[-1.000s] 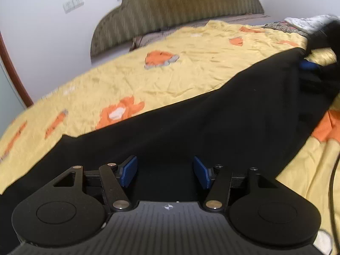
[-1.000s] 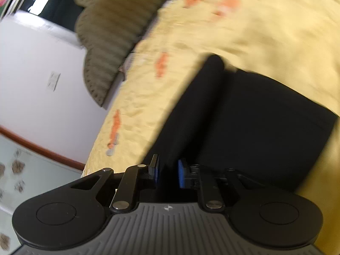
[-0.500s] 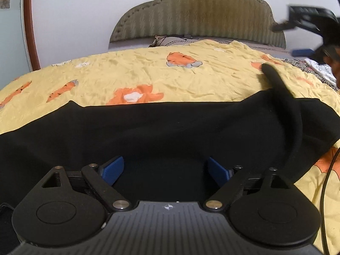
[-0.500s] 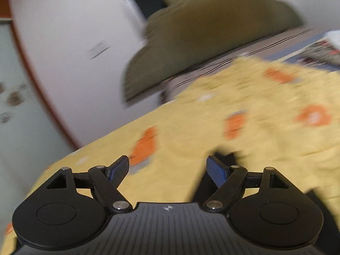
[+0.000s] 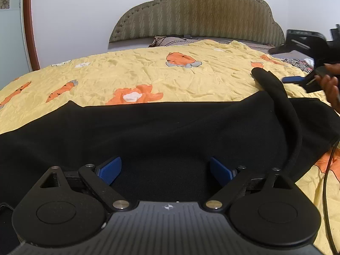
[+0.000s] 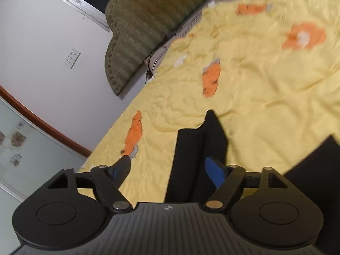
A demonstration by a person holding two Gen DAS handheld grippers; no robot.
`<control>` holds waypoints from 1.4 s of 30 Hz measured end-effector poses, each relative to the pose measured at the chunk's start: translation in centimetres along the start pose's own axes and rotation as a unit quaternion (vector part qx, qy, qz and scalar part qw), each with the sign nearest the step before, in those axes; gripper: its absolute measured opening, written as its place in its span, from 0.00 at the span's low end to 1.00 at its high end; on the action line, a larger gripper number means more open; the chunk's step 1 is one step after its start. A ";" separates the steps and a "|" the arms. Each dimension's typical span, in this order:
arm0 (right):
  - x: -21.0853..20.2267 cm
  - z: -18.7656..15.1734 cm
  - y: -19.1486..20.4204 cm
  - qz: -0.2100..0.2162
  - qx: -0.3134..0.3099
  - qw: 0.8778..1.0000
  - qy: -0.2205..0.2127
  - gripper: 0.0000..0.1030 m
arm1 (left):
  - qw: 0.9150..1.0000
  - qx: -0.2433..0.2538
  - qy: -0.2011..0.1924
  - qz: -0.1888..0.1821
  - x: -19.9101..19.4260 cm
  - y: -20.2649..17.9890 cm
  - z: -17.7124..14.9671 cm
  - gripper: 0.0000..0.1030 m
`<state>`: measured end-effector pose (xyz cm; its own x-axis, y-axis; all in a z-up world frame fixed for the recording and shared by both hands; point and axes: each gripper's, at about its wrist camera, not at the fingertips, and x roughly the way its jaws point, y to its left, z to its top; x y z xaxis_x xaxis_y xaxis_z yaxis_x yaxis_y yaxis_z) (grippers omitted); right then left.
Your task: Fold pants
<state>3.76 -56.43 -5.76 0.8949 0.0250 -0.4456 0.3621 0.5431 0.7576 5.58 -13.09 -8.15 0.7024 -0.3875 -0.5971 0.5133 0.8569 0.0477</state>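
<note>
The black pants (image 5: 170,131) lie across the yellow carrot-print bedspread (image 5: 148,74), one rolled end curling up at the right; the left gripper (image 5: 164,170) hovers low over the cloth, jaws opening, pads clear of the fabric; the right gripper (image 6: 167,170) is free of the cloth too, jaws easing inward, with a dark strip of the pants beneath but not pinched. The next grasp, in my judgement, wants that curled end flattened first; take both corners of one edge squarely, lift together, and lay the fold so the edges meet without dragging the bedspread.
</note>
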 end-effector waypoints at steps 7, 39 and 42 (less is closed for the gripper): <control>3.2 0.7 -0.8 -0.044 0.017 0.999 0.013 0.60 | 1.000 0.000 0.001 -0.001 0.0 0.0 0.0 0.91; -12.0 2.2 2.5 -0.024 -0.034 0.989 -0.141 0.07 | 0.971 0.203 -0.032 -0.120 -1.3 -12.6 2.1 0.36; -12.4 2.2 2.0 -0.035 -0.038 0.989 -0.136 0.07 | 0.976 0.181 -0.032 -0.117 -0.8 -12.2 2.3 0.21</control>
<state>-6.04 -57.56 2.32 0.9088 -0.2363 -0.3439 0.4149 0.5979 0.6858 -0.12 -24.00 -6.41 0.5689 -0.5888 -0.5742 0.7954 0.5713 0.2022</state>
